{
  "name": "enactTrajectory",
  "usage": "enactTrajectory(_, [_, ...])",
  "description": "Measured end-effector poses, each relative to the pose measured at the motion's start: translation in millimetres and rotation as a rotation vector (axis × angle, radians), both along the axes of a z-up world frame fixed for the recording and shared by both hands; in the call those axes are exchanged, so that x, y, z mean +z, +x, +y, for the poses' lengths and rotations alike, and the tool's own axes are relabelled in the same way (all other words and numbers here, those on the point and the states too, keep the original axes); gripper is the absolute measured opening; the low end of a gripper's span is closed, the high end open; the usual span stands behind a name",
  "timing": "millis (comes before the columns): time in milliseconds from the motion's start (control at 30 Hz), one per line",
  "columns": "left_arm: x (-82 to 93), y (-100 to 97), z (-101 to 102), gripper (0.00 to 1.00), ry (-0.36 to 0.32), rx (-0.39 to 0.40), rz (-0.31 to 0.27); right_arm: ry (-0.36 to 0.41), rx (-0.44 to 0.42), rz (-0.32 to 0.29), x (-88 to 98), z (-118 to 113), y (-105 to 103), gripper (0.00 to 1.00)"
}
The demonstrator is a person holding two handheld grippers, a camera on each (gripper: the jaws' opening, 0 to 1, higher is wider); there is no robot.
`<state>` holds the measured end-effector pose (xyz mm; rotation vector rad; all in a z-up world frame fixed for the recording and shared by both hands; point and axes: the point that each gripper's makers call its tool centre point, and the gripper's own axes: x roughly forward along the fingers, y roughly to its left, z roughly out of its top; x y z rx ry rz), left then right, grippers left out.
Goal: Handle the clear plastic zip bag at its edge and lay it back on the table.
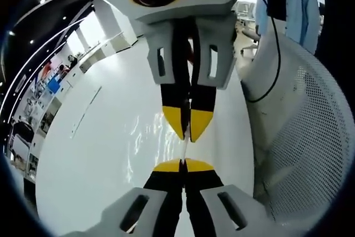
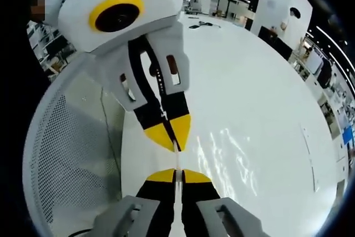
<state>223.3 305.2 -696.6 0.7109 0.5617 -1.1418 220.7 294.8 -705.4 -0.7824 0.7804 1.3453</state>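
Bag (image 1: pixel 150 142) edge pinched from both ends, left gripper (image 1: pixel 183 163) and right gripper (image 2: pixel 176 174) jaws clamped together on it, held taut above table (image 1: pixel 83 154) for controlled lay-down.

Clear plastic zip bag (image 1: pixel 145 137): transparent, glossy, crinkled film; stretched edge-on, top edge taut, over white table.

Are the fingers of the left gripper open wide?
No, the left gripper has its fingers pressed together on the edge of the clear zip bag.
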Motion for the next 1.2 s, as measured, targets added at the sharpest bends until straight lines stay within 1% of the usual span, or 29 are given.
enactTrajectory(267, [1.0,3.7,2.6,0.0,-0.002,0.013,0.0,0.0,-0.006,-0.002,-0.6,-4.1,2.1,0.0])
enactTrajectory(567, [-0.5,5.9,7.3,0.0,0.005,0.024,0.001,-0.017,-0.02,-0.004,-4.1,-14.0,1.7,0.0])
enactTrajectory(833, [-1.9,7.5,9.8,0.0,0.004,0.027,0.003,-0.016,-0.022,-0.004,-4.2,-13.8,2.5,0.0])
enactTrajectory(1200, [-0.2,8.9,12.8,0.0,0.004,0.037,0.002,-0.019,-0.035,-0.002,-4.7,-20.6,5.1,0.0])
